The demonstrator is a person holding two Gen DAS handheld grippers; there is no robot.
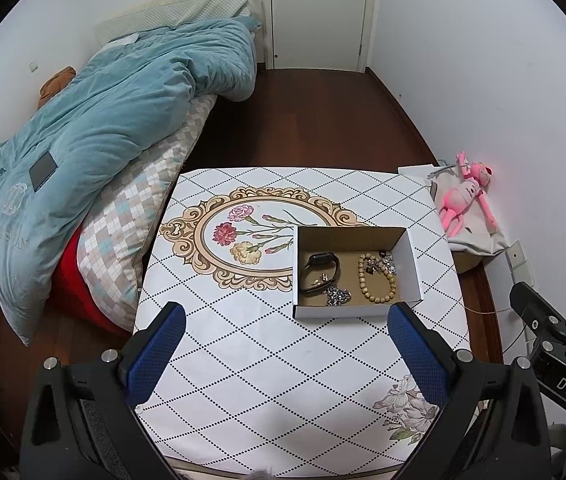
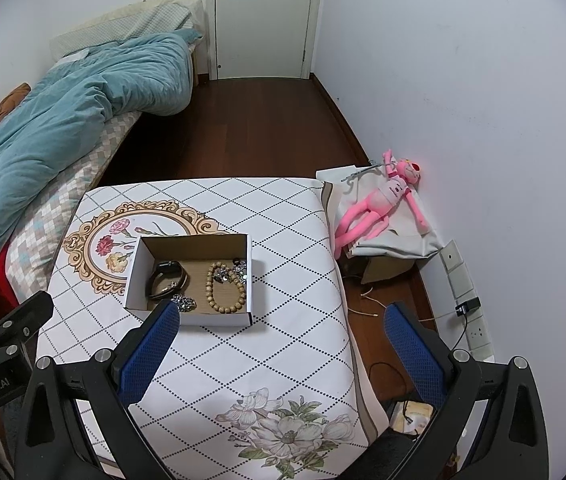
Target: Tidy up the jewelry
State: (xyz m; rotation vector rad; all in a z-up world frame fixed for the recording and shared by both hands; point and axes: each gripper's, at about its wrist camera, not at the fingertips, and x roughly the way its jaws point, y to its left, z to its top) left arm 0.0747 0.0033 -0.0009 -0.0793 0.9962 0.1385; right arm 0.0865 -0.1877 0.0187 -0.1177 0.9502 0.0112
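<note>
Jewelry sits in the box (image 1: 407, 258), right of middle in the left view. Both claws, left gripper (image 1: 287, 354) and right gripper (image 2: 279, 354), are wide apart and hold nothing. Go slow, pick one piece. The bead bracelet (image 1: 377, 278) looks stretched up-down, I think.

Soft, even indoor light is filling both fisheye views, casting only faint shadows. Straight lines are bowing strongly toward the edges, and black corners are framing each picture. A pinkish glow is tinting the wall (image 1: 523, 128) beside the toy (image 1: 465, 200). Focus is staying sharp throughout.
</note>
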